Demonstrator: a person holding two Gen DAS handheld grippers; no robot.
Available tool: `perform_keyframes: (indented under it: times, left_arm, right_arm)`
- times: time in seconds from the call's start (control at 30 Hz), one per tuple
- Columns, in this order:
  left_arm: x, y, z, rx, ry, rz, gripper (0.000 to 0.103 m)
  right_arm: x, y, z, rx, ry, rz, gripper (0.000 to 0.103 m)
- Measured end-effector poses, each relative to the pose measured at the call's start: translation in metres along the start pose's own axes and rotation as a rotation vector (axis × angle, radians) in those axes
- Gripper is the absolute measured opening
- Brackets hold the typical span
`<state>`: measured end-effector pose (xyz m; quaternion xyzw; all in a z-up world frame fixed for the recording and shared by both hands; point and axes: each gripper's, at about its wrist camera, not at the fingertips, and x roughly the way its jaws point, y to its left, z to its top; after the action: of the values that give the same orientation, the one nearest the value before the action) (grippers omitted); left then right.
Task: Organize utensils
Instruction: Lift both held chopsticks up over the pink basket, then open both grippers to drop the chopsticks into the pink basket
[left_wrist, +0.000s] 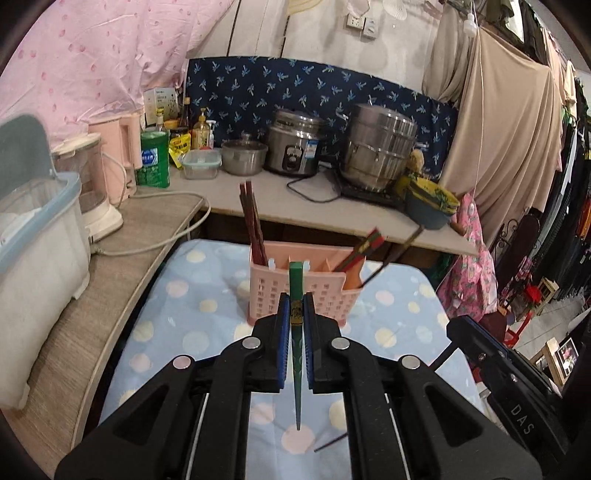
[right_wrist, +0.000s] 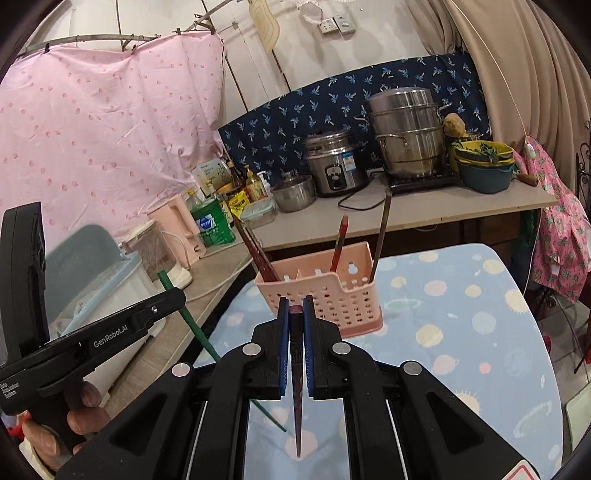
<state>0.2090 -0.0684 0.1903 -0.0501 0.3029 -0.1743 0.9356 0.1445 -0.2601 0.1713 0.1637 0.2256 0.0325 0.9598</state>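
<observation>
A pink perforated utensil caddy stands on the blue dotted tablecloth; it also shows in the right wrist view. Several dark red chopsticks stand in its left compartment, and others lean in the right one. My left gripper is shut on a green chopstick, held upright in front of the caddy. My right gripper is shut on a dark maroon chopstick. The left gripper with its green chopstick appears at the left of the right wrist view.
A counter behind holds a rice cooker, a steel steamer pot, a small pot, bottles, a blue bowl and a pink kettle. A white storage bin stands left. A thin dark stick lies on the cloth.
</observation>
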Motion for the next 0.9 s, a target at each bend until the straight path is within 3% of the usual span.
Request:
perform_keyframes:
  times: [0.57, 0.73, 0.9]
  left_arm:
    - [0.015, 0.001, 0.125, -0.048, -0.221, 0.018, 0.007]
    - [0.034, 0.008, 0.141, -0.049, -0.240, 0.041, 0.007]
    - [0.060, 0.018, 0.137, -0.052, -0.199, 0.060, 0.007]
  right_arm:
    - [0.037, 0.005, 0.135, 0.030, -0.271, -0.003, 0.007]
    - [0.063, 0.003, 0.155, 0.032, -0.287, -0.029, 0.007]
    - [0.097, -0.004, 0.150, 0.029, -0.242, -0.068, 0.007]
